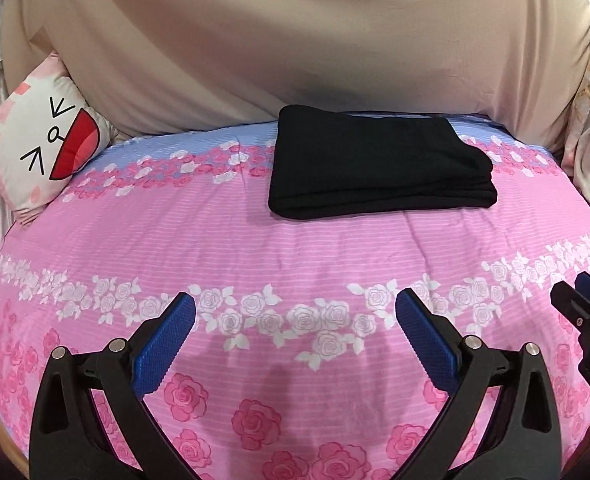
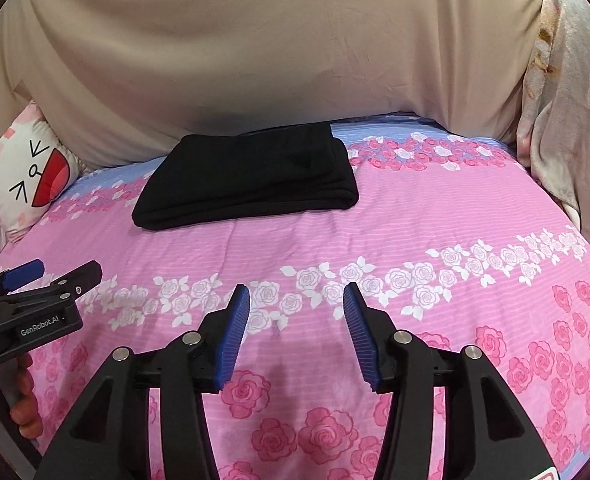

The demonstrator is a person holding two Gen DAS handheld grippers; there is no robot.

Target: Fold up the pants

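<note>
Jaws of both grippers gape, empty; folded pants (image 1: 379, 168) rest apart, far edge perhaps hidden.

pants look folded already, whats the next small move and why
Probably just draw both claws back. The black pants lie in a neat folded stack on the pink bedsheet, and the left claw and right claw are open, empty and well short of them.

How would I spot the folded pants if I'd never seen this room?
Find the bed with the pink rose-print cover. At its far side, just before the beige sheet, lie the pants, folded into a flat rectangle. They are the only plain black thing; the cushion nearby is white with a cartoon face.
</note>
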